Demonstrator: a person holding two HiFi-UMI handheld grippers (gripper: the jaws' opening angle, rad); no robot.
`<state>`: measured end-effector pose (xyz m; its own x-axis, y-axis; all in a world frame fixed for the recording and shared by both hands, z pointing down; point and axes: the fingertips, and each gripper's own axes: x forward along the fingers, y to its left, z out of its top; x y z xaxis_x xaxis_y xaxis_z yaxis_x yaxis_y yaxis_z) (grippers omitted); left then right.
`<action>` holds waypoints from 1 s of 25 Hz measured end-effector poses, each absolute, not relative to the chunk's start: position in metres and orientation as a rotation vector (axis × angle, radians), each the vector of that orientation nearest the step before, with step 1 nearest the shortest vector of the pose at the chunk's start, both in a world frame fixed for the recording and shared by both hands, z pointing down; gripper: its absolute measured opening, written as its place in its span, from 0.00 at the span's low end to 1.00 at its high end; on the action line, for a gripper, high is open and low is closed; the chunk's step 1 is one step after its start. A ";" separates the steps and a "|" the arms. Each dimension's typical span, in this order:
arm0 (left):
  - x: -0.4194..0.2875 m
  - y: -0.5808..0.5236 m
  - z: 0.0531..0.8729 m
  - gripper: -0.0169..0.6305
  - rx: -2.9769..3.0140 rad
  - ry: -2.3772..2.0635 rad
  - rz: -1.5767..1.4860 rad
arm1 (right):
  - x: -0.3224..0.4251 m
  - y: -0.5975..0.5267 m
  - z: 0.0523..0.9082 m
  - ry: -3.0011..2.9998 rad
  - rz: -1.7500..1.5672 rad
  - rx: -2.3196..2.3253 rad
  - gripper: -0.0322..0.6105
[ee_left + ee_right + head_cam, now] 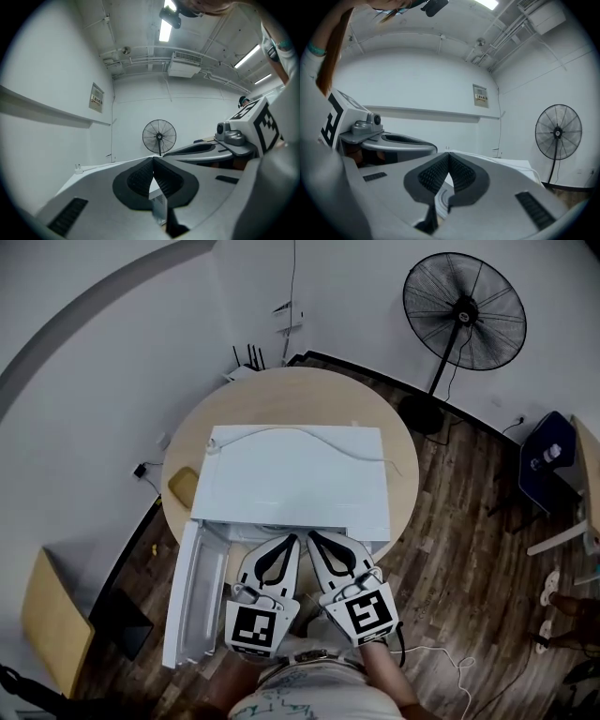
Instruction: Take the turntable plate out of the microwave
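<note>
A white microwave (295,474) stands on the round wooden table (309,395), its door (197,592) swung open to the left. From the head view its top hides the cavity, so the turntable plate is out of sight there. Side by side just in front of the opening are my left gripper (292,538) (153,159) and right gripper (312,535) (448,153), both shut with nothing between the pads. Below the right jaws a pale curved rim (442,202) shows; I cannot tell whether it is the plate. Each gripper view shows the other gripper alongside.
The microwave's power cord (309,439) lies across its top. A yellow object (183,486) sits on the table left of the microwave. A black pedestal fan (464,310) stands at the back right, a dark blue seat (548,460) at the right, and a brown board (52,620) at the lower left.
</note>
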<state>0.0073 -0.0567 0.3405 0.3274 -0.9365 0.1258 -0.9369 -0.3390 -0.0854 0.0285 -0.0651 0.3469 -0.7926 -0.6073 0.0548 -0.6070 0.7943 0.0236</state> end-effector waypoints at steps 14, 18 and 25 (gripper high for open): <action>-0.023 -0.083 0.351 0.05 2.529 -1.801 0.244 | 0.015 -0.091 0.359 -2.894 0.025 1.017 0.04; -0.038 -0.087 0.351 0.05 2.568 -1.731 0.266 | -0.001 -0.097 0.361 -2.863 0.039 1.074 0.04; -0.067 -0.092 0.355 0.05 2.627 -1.626 0.251 | -0.032 -0.099 0.367 -2.819 0.055 1.148 0.04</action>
<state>-0.0674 -0.0923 0.3552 0.4369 -0.8853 0.1592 -0.8922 -0.4491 -0.0490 -0.0318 -0.0985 0.3666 -0.7116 -0.6950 0.1031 -0.6985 0.7156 0.0030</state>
